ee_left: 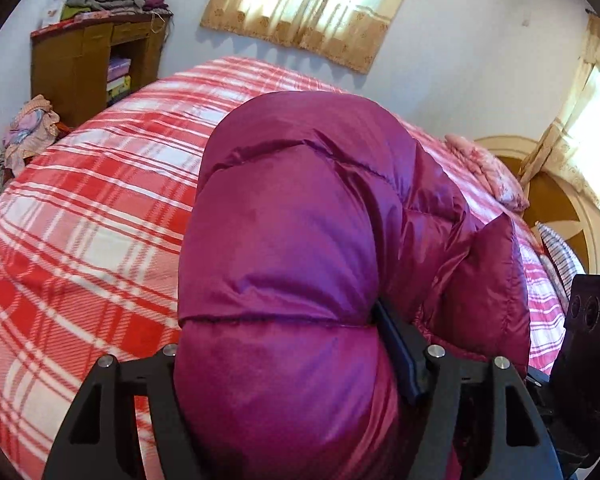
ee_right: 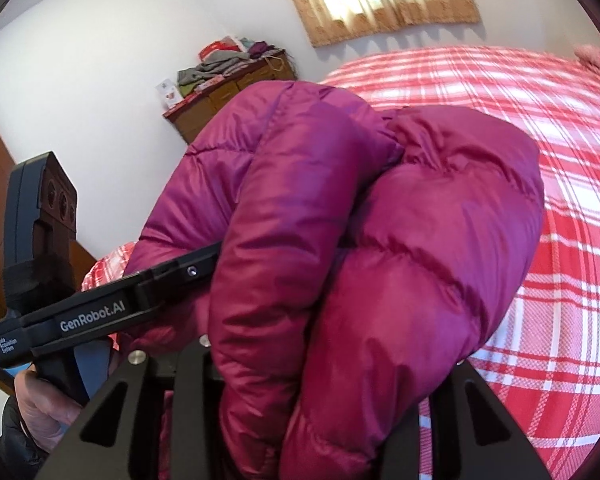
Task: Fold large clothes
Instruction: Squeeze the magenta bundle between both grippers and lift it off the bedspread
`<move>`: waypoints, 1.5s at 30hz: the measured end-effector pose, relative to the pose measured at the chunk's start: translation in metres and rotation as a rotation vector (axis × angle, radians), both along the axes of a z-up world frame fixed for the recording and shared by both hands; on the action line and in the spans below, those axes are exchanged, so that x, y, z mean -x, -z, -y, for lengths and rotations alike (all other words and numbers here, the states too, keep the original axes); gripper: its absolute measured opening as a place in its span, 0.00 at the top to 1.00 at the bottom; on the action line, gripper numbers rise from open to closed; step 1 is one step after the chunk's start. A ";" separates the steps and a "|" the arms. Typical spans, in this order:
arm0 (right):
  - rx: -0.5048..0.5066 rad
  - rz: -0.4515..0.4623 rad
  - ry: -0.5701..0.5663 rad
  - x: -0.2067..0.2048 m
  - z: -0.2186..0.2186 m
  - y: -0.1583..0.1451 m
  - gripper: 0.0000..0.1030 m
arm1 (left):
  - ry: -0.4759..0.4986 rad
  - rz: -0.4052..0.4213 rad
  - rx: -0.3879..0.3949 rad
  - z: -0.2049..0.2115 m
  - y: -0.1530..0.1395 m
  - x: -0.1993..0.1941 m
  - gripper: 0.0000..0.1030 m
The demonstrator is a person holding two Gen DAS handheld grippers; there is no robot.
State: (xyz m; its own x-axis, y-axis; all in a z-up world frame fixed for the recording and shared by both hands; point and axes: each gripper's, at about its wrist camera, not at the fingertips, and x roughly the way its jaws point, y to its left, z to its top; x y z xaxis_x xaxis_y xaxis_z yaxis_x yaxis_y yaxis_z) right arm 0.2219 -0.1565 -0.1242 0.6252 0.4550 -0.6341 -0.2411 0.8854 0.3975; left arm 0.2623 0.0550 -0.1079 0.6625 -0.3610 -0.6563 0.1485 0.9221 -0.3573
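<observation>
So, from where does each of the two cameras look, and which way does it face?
Left wrist: sits on the left gripper, looks along its fingers across the magenta down jacket and plaid bed to the curtained window; the right gripper shows at the right edge.
Right wrist: sits on the right gripper, faces the wooden cabinet; the left gripper and the hand holding it show.
Shared: jacket, bed, cabinet, window.
</observation>
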 end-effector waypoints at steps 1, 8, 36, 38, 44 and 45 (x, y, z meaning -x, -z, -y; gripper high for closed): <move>0.003 0.009 -0.013 0.000 -0.005 -0.003 0.61 | -0.011 0.006 0.004 -0.005 -0.001 0.002 0.31; 0.032 0.053 -0.118 -0.007 -0.044 -0.016 0.61 | -0.118 0.038 0.007 -0.048 -0.014 0.016 0.31; 0.062 -0.025 -0.458 -0.221 -0.189 0.078 0.49 | -0.607 -0.130 -0.122 -0.187 0.063 -0.067 0.27; 0.064 -0.047 -0.434 -0.225 -0.182 0.083 0.36 | -0.600 -0.132 -0.118 -0.187 0.068 -0.067 0.24; 0.074 -0.039 -0.398 -0.203 -0.148 0.062 0.30 | -0.594 -0.112 -0.119 -0.190 0.068 -0.060 0.22; 0.085 -0.019 -0.382 -0.199 -0.142 0.053 0.30 | -0.596 -0.108 -0.124 -0.189 0.069 -0.060 0.22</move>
State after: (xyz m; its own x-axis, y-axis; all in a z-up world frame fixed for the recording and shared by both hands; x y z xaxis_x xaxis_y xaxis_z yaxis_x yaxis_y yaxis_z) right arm 0.4208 -0.0147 -0.1774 0.4088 0.5980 -0.6895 -0.5528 0.7633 0.3343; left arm 0.3220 0.2439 -0.1764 0.6540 0.1346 -0.7445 -0.4365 0.8708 -0.2260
